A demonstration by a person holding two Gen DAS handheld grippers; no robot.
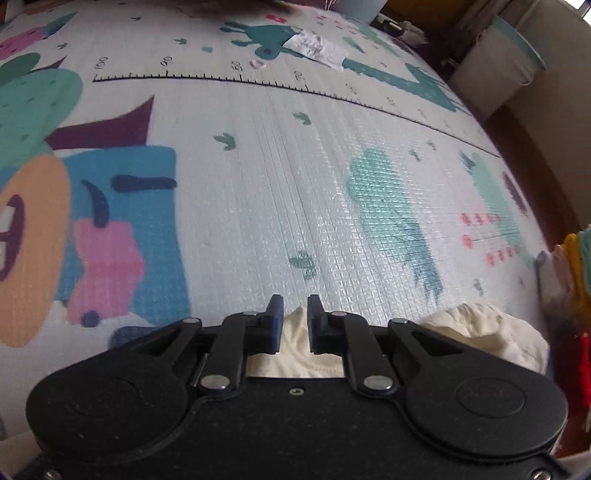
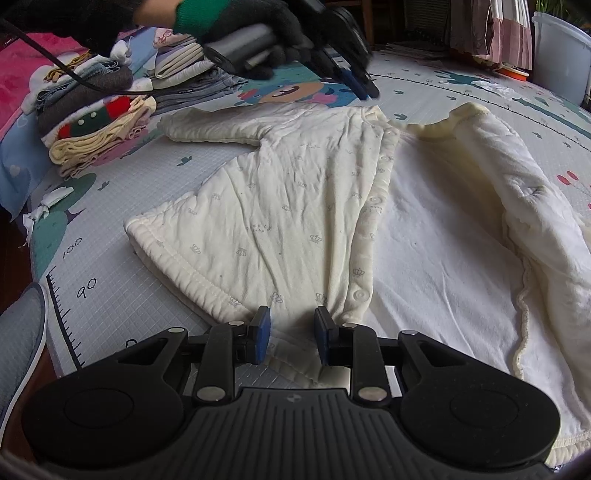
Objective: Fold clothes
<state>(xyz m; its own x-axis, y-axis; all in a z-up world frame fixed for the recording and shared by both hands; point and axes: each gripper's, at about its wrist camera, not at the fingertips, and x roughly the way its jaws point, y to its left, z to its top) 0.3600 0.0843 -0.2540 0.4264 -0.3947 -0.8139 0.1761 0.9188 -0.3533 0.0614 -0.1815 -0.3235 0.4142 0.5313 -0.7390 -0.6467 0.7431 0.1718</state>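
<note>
Black linkage and blue pads of the right gripper (image 2: 291,338) fill the bottom of the right wrist view, and the hem of a cream baby garment (image 2: 280,206) is pinched between jaws held only a little apart. At the left edge of that view a stack of folded clothes (image 2: 99,140) is seen on the printed play mat (image 2: 110,273), just beyond the garment's outstretched sleeve. Across the middle the garment is laid flat with one front panel closed over, its snap placket running down the centre; to the right the other panel is thrown open, so that the white lining is exposed and the far edge is rumpled. At the upper middle of the frame a gloved hand (image 2: 280,26) is seen carrying the left gripper (image 2: 364,86) just above the collar.

In the left wrist view the left gripper (image 1: 295,325) is shown with its jaws nearly pressed together and a small peak of cream cloth (image 1: 295,332) caught between the pads; more of the cloth is bunched at the lower right. Beyond it, bare mat fills the frame.

The step in hand is judged to be the grasping of collar and hem on one line before the open panel is closed. For the next move, both grips would have to be kept firm and carried together, so that the panel is laid over the lining without creasing.
</note>
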